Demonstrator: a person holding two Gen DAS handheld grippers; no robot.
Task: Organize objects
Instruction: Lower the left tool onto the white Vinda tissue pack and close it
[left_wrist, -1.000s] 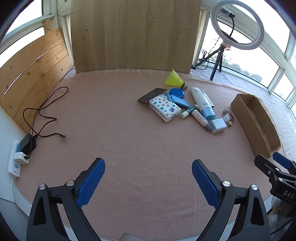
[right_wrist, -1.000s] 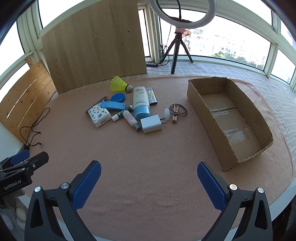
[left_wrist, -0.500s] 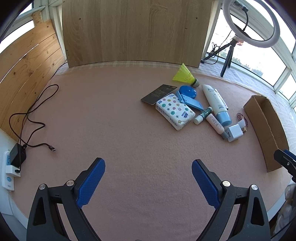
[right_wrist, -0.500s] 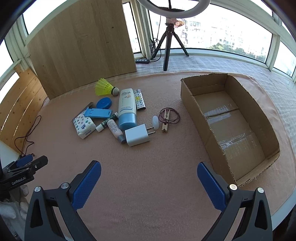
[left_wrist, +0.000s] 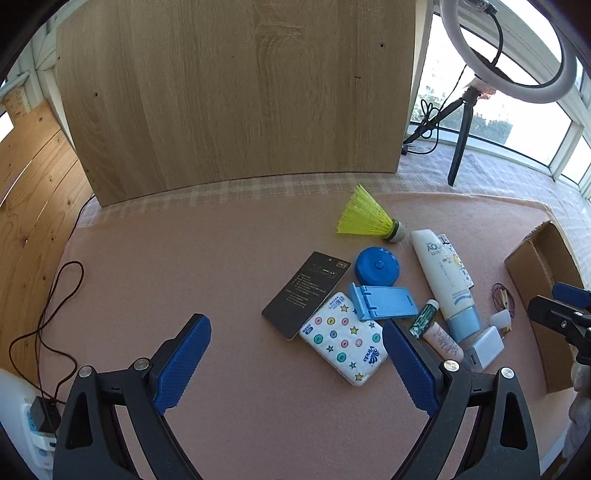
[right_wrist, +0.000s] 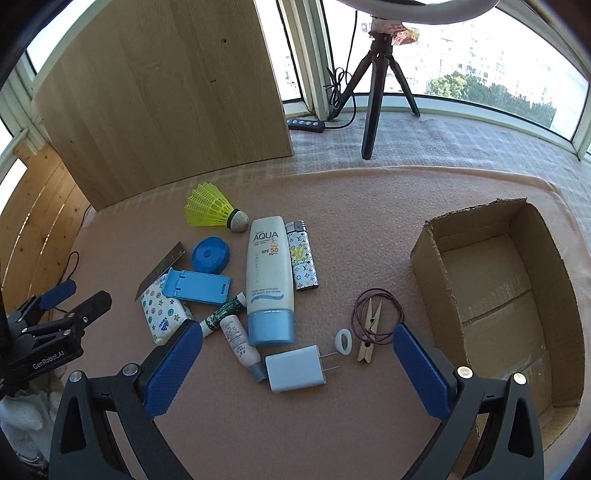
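Note:
A cluster of small items lies on the pink mat: a yellow shuttlecock (right_wrist: 212, 210), a blue round case (right_wrist: 210, 254), a blue phone stand (right_wrist: 197, 287), a tissue pack (left_wrist: 345, 343), an AQUA sunscreen tube (right_wrist: 270, 280), a patterned lighter (right_wrist: 303, 260), two small tubes (right_wrist: 238, 338), a white charger (right_wrist: 295, 373), a clothespin on a cord loop (right_wrist: 371, 325) and a black card (left_wrist: 306, 293). An empty cardboard box (right_wrist: 495, 295) stands to the right. My left gripper (left_wrist: 295, 363) is open beside the tissue pack. My right gripper (right_wrist: 297, 363) is open just above the charger.
A large wooden board (left_wrist: 236, 92) stands behind the mat. A ring light on a tripod (right_wrist: 380, 74) is at the back right. A power strip with a black cable (left_wrist: 40, 417) lies at the left edge by a wooden side panel.
Both grippers have moved forward toward the cluster, which now looks larger and closer. Both stay open and empty. No object has moved.

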